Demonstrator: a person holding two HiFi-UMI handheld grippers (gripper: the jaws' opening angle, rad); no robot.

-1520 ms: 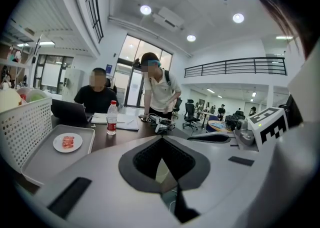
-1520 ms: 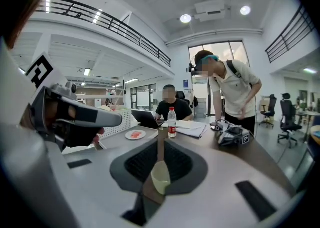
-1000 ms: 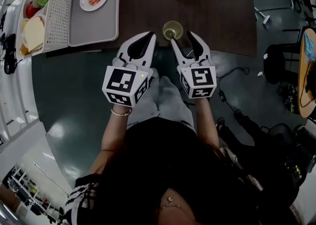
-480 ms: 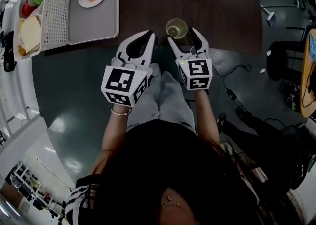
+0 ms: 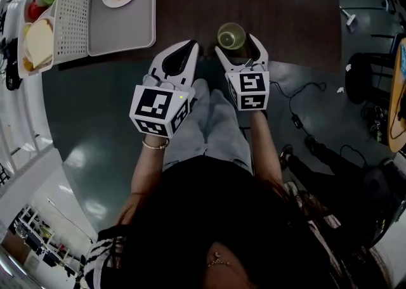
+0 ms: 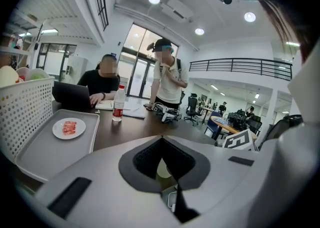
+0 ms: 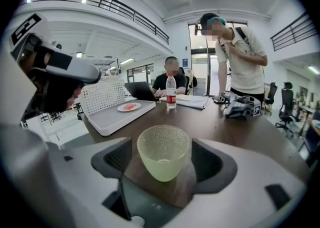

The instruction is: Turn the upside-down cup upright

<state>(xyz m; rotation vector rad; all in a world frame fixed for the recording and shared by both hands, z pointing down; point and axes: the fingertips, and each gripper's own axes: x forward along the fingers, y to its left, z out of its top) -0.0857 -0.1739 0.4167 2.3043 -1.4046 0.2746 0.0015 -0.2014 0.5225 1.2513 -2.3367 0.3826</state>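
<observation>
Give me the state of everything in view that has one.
Cup: upright, mouth up, standing on the table
Right gripper: open, jaws have just been opening, either side of the cup, not pressing it
Left gripper: shut, empty
Bottle: upright
Laptop: lid open

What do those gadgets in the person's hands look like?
The left hand-held gripper and right hand-held gripper are white, each with two curved jaws lined in dark padding and a cube of black-and-white square markers. A thin bracelet circles the left wrist.
</observation>
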